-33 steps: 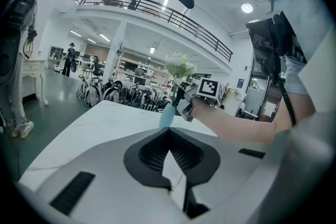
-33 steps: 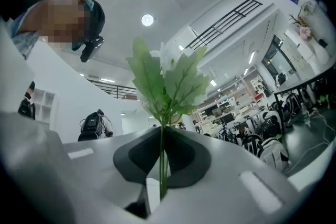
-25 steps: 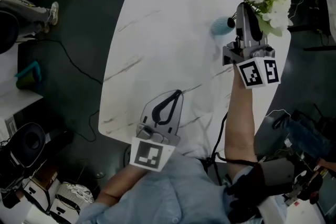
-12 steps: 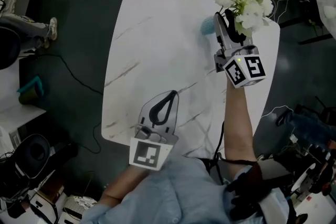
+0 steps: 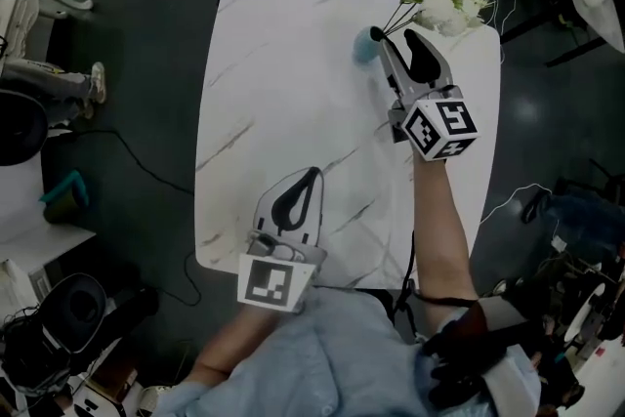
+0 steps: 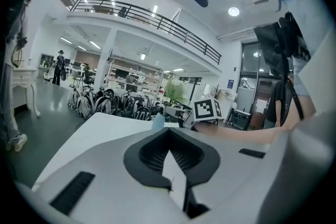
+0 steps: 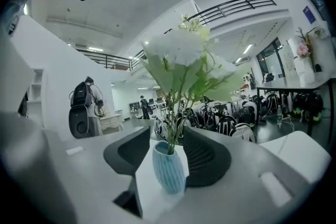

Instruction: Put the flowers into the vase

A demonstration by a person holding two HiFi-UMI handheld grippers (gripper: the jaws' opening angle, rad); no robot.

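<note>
Right tool [image 7: 167, 132]: jaws spread, gripping nothing. The vase [image 7: 169, 168] stands upright on the counter [image 5: 283, 83], in line with the gap between the jaws. Contact with either jaw cannot be confirmed. The flowers [image 7: 184, 55] are in the vase: stems enter its mouth, and the white heads and green leaves spread above. In the head view, the vase is on the far right part of the counter, and the blooms lean toward the far right corner. Left tool [image 6: 168, 131]: jaws pressed together at the tips, empty, over the counter's near edge, well apart from the vase.
</note>
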